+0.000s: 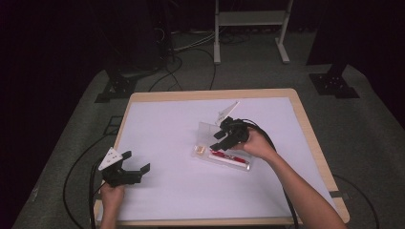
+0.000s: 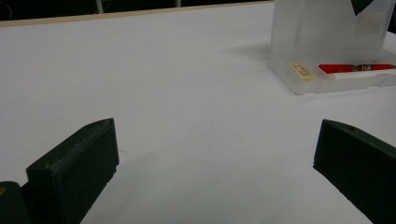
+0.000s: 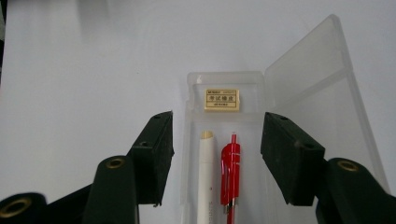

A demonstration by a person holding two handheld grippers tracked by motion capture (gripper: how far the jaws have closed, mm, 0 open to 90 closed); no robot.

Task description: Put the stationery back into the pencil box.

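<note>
An open clear plastic pencil case (image 1: pixel 239 164) lies right of the table's middle, its lid (image 1: pixel 206 131) standing up. In the right gripper view the case (image 3: pixel 192 93) holds a red pen (image 3: pixel 230 172), a white pen (image 3: pixel 206 172) and a yellow-labelled eraser (image 3: pixel 222 99), with the lid (image 3: pixel 322 84) tilted off to the right. My right gripper (image 3: pixel 218 123) hangs over the case, open, with nothing between its pads (image 1: pixel 219 140). At the front left my left gripper (image 1: pixel 137 161) is also open (image 2: pixel 217 140) and empty. It faces the case (image 2: pixel 299 86), the red pen (image 2: pixel 350 68) and the eraser (image 2: pixel 302 71).
A white mat (image 1: pixel 167 143) covers the wooden table (image 1: pixel 305 124). Black cables (image 1: pixel 83 171) trail from the left gripper over the table's left edge. Beyond the table stand a white frame (image 1: pixel 217 43) and dark stand feet (image 1: pixel 332 83) on grey carpet.
</note>
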